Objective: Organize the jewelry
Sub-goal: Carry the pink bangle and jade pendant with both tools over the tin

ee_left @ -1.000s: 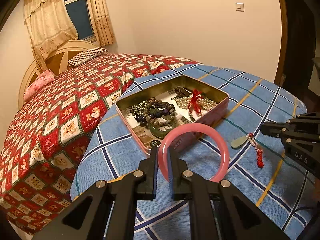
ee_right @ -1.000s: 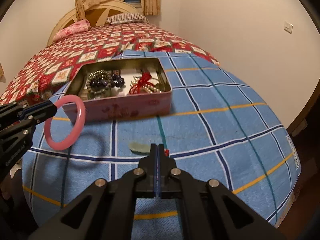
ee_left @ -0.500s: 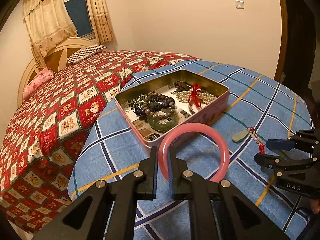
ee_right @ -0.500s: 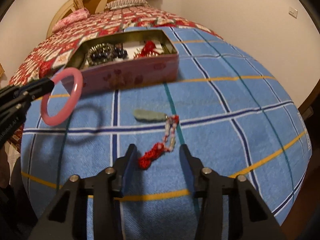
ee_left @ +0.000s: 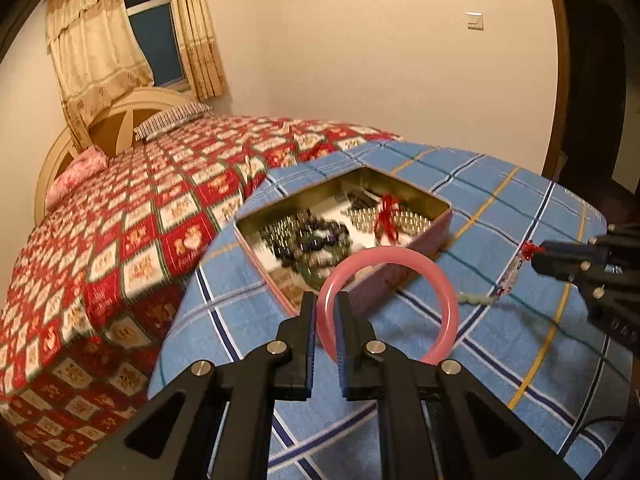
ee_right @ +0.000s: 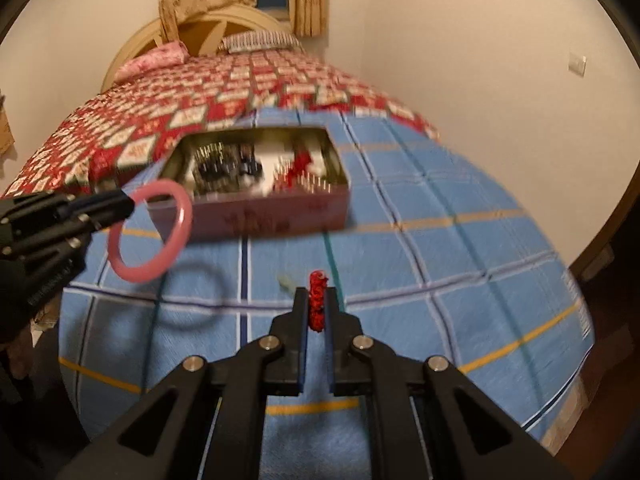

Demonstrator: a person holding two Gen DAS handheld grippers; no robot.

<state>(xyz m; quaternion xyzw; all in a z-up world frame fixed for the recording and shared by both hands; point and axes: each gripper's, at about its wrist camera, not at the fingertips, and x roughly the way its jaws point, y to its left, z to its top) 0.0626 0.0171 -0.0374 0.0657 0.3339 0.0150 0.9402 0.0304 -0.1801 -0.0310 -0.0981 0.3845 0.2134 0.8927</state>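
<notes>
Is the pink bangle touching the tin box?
Apart. In the right wrist view the pink bangle, pinched in the left gripper, hangs in the air beside the tin box, its shadow falling on the blue checked cloth below.

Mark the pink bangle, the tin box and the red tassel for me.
pink bangle [ee_left: 448,280]: left wrist view, right arc of the ring.
tin box [ee_right: 280,222]: right wrist view, pink front wall.
red tassel [ee_right: 317,304]: right wrist view, red knotted cord.

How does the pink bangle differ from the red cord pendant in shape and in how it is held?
The pink bangle is one stiff smooth ring; the red cord pendant is limp, knotted cord. The left gripper pinches the bangle's rim; the right gripper is closing on the pendant's red end. Both are outside the tin.
</notes>
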